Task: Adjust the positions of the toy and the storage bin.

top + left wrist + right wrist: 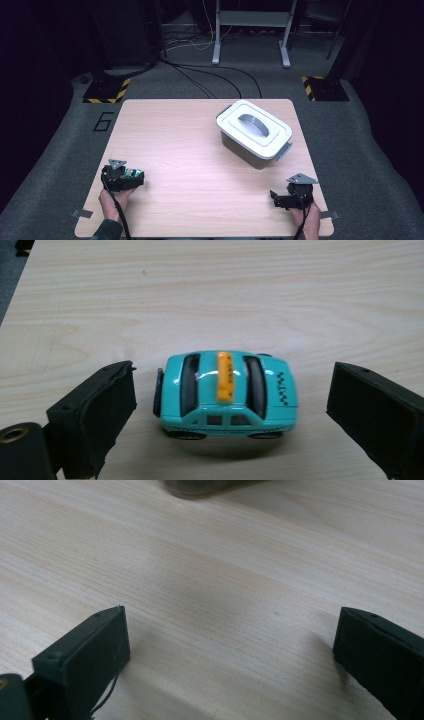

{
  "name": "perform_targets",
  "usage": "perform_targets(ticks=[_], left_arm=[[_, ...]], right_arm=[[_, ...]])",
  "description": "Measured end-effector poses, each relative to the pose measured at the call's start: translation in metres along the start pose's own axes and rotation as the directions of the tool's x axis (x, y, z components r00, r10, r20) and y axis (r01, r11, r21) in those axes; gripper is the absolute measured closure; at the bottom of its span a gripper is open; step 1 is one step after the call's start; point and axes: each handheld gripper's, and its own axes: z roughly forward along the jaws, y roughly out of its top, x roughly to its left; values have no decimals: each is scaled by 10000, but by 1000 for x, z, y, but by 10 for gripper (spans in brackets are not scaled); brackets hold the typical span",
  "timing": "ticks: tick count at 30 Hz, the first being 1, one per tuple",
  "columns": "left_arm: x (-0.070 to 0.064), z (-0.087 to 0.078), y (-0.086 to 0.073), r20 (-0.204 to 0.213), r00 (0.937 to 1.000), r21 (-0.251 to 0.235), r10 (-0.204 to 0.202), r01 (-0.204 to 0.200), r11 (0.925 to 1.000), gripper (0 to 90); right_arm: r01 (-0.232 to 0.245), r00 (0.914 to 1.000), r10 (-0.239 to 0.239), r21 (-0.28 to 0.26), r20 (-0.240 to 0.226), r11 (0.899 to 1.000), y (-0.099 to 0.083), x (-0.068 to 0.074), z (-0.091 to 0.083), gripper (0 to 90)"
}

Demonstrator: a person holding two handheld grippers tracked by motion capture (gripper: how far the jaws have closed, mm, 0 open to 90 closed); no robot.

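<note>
Left tool (pixel 131 178) sits at about 8 o'clock on the worktop (pixel 200 165) in the high view, held by a hand (pixel 113 201) that comes in from the bottom edge. Its jaws are spread wide, released, with the toy taxi (pixel 227 394) standing on its wheels between them and touching neither.

By size, the worktop comes first: a pale wooden board with rounded corners. Next is the storage box (pixel 254 132), at about 2 o'clock on the worktop, with a grey body, a white lid shut on top and a grey handle lying flat in the lid.

Right tool (pixel 279 198) lies at about 4 o'clock, near the worktop's front edge and well apart from the box, held by the other hand (pixel 309 220). In the right gripper view its jaws are also wide apart, with bare wood between them and the base of the box at 12 o'clock.

Smallest is the toy taxi, turquoise with an orange roof sign and a black check pattern on its bonnet. In the left gripper view it lies crosswise between the jaws.
</note>
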Motion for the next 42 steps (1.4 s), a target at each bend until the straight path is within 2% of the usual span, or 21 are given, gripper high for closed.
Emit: perform_targets(ticks=[3, 7, 9, 14, 18, 23, 24, 25, 27, 29, 30, 31, 32, 36, 40, 42], left_arm=[[-4, -3, 4, 219, 9997, 58, 67, -69, 10000, 18], [-17, -8, 9, 490, 9976, -73, 496, -493, 9988, 0], [-20, -9, 10, 604, 9971, -104, 459, -454, 9989, 0], [-34, -13, 12, 961, 9914, -363, 888, -856, 9957, 0], [-42, -12, 11, 1148, 9873, -372, 1096, -1060, 9937, 0], [-63, -9, 5, 1550, 9708, -186, 1833, -1827, 9830, 0], [-71, -6, 3, 1731, 9623, -100, 2096, -2111, 9774, 0], [-74, -4, 2, 1825, 9579, -49, 2217, -2246, 9744, 0], [-76, -3, 1, 1883, 9556, -7, 2268, -2308, 9730, 0], [-82, 3, -3, 2021, 9486, 68, 2436, -2501, 9682, 0], [-87, 6, -6, 2288, 9386, 162, 2580, -2687, 9631, 0], [-87, 6, -6, 2288, 9386, 162, 2580, -2687, 9631, 1], [-92, 11, -10, 2362, 9344, 214, 2666, -2793, 9600, 0], [-97, 15, -16, 2524, 9327, 62, 2575, -2677, 9635, 0], [-101, 16, -18, 2478, 9365, -194, 2481, -2512, 9677, 0], [-101, 16, -18, 2514, 9352, -169, 2492, -2532, 9673, 0]], right_arm=[[-102, 9999, 102, -33, 16, 9999, 0, 1, 0, 10], [-84, 10000, 84, -27, 9, 10000, 0, 1, 0, 10], [-98, 10000, 98, -31, 13, 9999, 0, 1, 0, 10], [-3, 10000, 3, -7, 1, 10000, 0, 0, 0, 11], [2, 10000, -2, -5, 0, 10000, 0, 0, 0, 11], [20, 10000, -20, -1, 9, 10000, 0, 0, 0, 11], [19, 10000, -19, -1, 7, 10000, 0, 0, 0, 12], [25, 10000, -25, -6, 4, 10000, 0, 0, 0, 12], [28, 10000, -28, -5, -2, 10000, 0, 0, 0, 12], [34, 10000, -34, -5, 1, 10000, 0, 0, 0, 12], [35, 10000, -35, -1, 0, 10000, 0, 0, 0, 13], [-3, 10000, 3, 11, -1, 10000, 0, 0, 0, 13], [-1, 10000, 1, 24, -31, 10000, 0, 0, 0, 18], [35, 9999, -34, 102, -123, 9999, 2, 0, 0, 16], [196, 9995, -189, 282, -233, 9994, 4, 0, 0, 8], [14, 9996, -7, 259, -286, 9997, 5, -2, -2, 8]])
